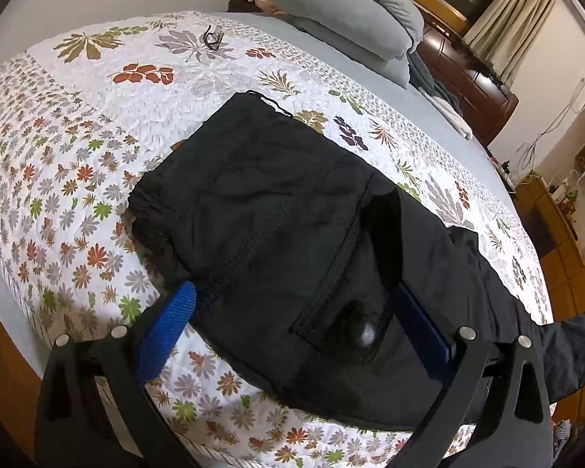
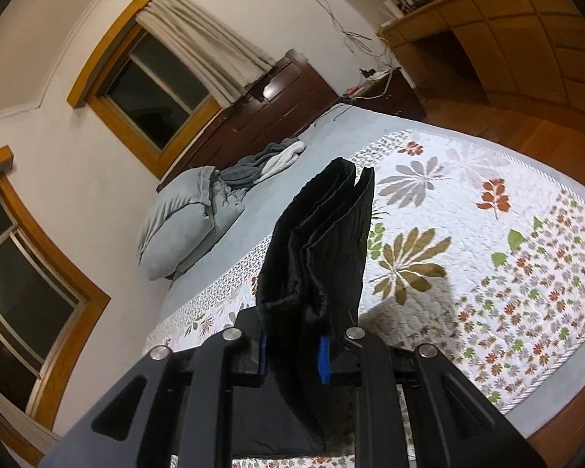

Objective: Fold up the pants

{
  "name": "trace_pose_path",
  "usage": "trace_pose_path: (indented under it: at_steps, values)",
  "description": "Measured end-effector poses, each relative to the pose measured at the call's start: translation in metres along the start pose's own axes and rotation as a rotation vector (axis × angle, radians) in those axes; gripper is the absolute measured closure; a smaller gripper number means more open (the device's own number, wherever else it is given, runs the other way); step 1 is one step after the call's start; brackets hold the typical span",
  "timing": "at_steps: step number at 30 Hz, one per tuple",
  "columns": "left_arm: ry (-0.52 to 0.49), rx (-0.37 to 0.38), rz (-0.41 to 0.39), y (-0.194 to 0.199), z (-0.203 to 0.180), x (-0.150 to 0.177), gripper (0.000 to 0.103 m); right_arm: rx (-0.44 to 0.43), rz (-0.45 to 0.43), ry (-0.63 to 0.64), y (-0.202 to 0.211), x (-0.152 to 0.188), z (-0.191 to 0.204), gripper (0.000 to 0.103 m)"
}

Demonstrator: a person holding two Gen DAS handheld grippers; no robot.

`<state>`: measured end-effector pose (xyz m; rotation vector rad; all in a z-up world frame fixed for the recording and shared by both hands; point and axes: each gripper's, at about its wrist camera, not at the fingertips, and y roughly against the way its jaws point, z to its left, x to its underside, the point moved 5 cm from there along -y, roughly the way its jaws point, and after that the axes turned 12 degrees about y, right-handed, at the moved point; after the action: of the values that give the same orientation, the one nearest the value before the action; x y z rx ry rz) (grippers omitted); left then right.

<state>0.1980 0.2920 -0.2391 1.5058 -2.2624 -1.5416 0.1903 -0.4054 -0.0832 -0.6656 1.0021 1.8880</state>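
Risk: the bunched leg ends can slip from your right gripper (image 2: 294, 355) as the stack is thick and only pinched at its edge; the fold then lands crooked. Right gripper is clamped on the black pants (image 2: 319, 241), held above the floral quilt (image 2: 487, 234), pointing slightly down. Left gripper (image 1: 292, 331) tilts steeply down, jaws wide, straddling the pants' (image 1: 277, 210) waist part on the quilt (image 1: 78, 163), not gripping
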Motion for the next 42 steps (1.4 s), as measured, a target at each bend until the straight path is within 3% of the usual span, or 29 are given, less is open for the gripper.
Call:
trace_pose_path:
  at_steps: [22,33,42]
  values:
    - [0.053,0.053,0.002,0.004,0.009,-0.004,0.003,0.012,0.075,0.284,-0.037,0.012,0.134,0.084]
    - [0.083,0.086,0.000,0.008,0.014,-0.002,0.003,0.023,0.130,0.443,-0.070,0.047,0.203,0.085]
    - [0.099,0.099,0.002,0.009,0.016,-0.003,0.003,0.055,0.196,0.599,-0.099,0.096,0.247,0.085]
